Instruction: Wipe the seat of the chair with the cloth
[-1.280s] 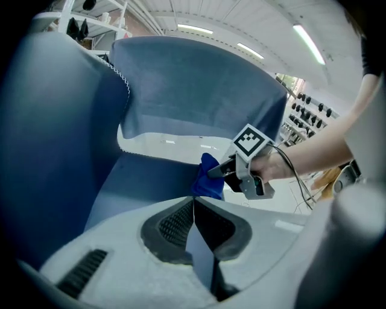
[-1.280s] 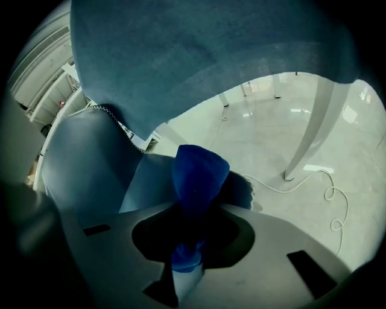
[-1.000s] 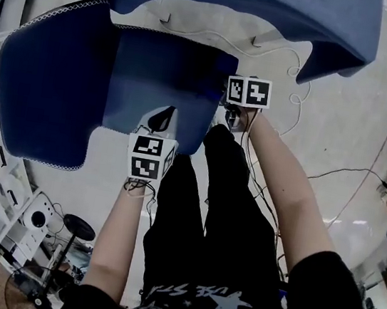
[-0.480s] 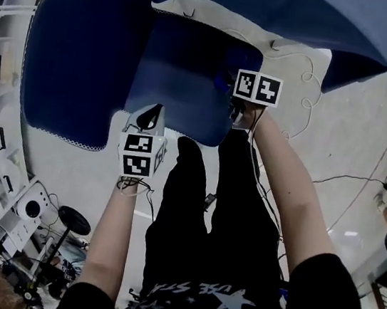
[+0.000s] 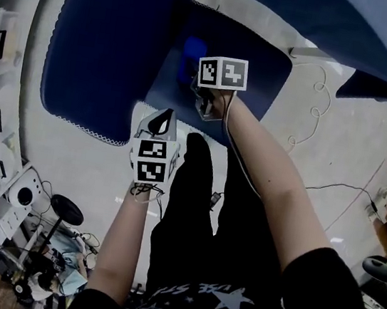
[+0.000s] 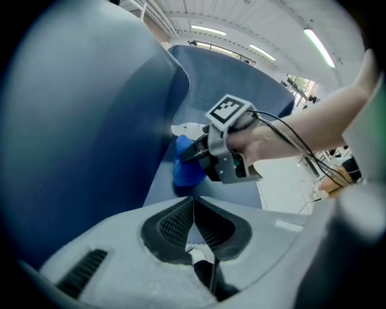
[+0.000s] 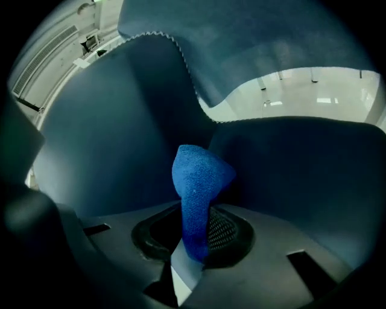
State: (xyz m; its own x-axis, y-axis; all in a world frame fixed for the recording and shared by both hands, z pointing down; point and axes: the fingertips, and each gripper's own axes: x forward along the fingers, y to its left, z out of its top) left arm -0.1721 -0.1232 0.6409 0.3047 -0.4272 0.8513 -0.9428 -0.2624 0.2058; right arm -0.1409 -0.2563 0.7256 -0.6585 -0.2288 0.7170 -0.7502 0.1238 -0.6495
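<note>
The chair is dark blue with a wide padded seat [image 5: 264,67] and a tall curved side [image 5: 102,43]. My right gripper [image 5: 196,79] reaches over the seat near its left inner corner. It is shut on a bright blue cloth [image 7: 196,187], which sticks up from its jaws. From the left gripper view, the cloth [image 6: 187,166] presses against the seat [image 6: 160,193] where it meets the chair's side. My left gripper [image 5: 161,118] hangs just off the seat's front edge, shut and with nothing in it [image 6: 193,208].
The person's black trouser legs [image 5: 200,209] stand right in front of the chair. Thin cables [image 5: 307,117] trail over the pale floor to the right. White shelving [image 5: 0,49] lines the left side, with equipment clutter [image 5: 44,236] at lower left.
My right gripper has moved left and deeper across the seat with the cloth. The left gripper has stayed near the seat's front edge.
</note>
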